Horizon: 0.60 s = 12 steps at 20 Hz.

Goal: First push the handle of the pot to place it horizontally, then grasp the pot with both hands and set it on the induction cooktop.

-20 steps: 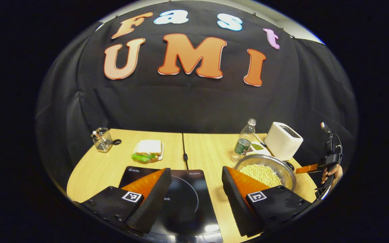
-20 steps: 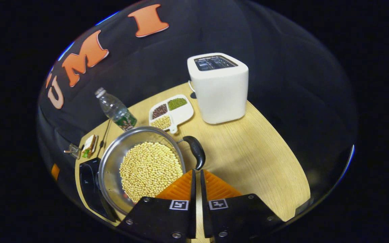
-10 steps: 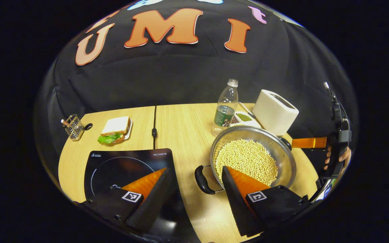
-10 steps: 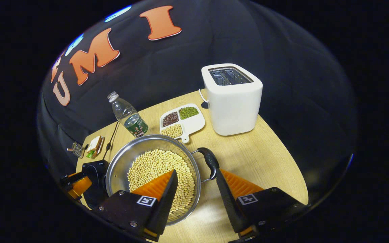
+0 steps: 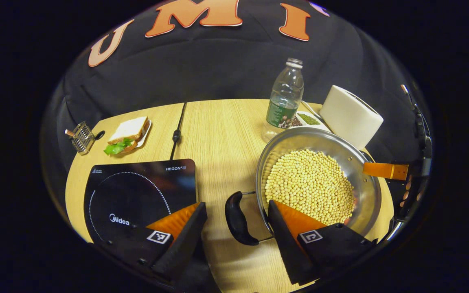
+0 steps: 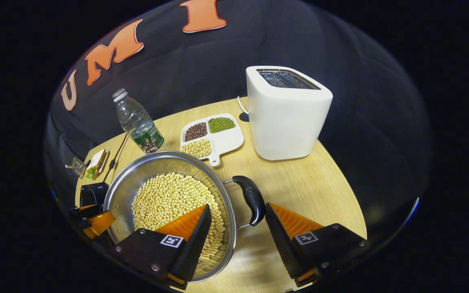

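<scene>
Two wooden tabletops meet at a seam under a black cloth wall. From the left in the left gripper view stand a wire holder, a sandwich, the black cooktop, a bottle, the pot of beans just right of the cooktop, and a toaster. The left gripper has jaws apart around the pot's near handle. The right gripper has jaws apart around the other handle, beside a bean tray.

Silver pot holding pale yellow beans, black handles; black cooktop showing white ring; white toaster; green-labelled clear bottle; light woodgrain table.
</scene>
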Each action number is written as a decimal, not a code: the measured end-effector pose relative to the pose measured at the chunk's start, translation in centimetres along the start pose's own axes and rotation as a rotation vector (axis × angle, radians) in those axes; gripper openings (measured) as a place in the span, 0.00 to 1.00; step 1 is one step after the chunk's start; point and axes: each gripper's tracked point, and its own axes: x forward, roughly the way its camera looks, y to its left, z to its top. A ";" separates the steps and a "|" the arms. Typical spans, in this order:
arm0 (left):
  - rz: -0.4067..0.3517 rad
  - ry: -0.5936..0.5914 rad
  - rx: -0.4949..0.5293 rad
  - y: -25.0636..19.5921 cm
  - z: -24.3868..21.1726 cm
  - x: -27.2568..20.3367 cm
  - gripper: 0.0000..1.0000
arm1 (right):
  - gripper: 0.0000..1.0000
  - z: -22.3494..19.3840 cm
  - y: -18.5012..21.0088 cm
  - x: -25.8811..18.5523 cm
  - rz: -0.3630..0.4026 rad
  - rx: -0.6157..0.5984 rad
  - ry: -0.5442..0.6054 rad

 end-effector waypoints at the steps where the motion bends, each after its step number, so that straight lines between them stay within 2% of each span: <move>1: 0.019 0.004 -0.008 0.0 -0.1 0.5 0.99 | 0.83 -0.2 -0.1 0.4 -0.001 -0.006 0.014; 3: 0.052 0.013 -0.006 -0.1 -0.4 1.6 0.99 | 0.80 -0.3 -0.6 1.1 -0.022 0.001 0.034; 5: 0.073 0.023 -0.003 -0.2 -0.7 2.3 0.93 | 0.75 -0.3 -0.9 1.5 -0.030 -0.010 0.031; 6: 0.073 0.030 -0.003 -0.3 -0.9 2.7 0.96 | 0.73 -0.5 -0.9 1.7 -0.025 -0.019 0.035; 9: 0.074 0.035 -0.009 -0.5 -1.2 3.8 0.93 | 0.66 -0.5 -0.7 2.0 -0.024 -0.028 0.035; 12: 0.050 0.027 -0.037 -1.3 -1.2 4.7 0.88 | 0.64 -0.4 -0.8 2.2 -0.029 -0.086 0.016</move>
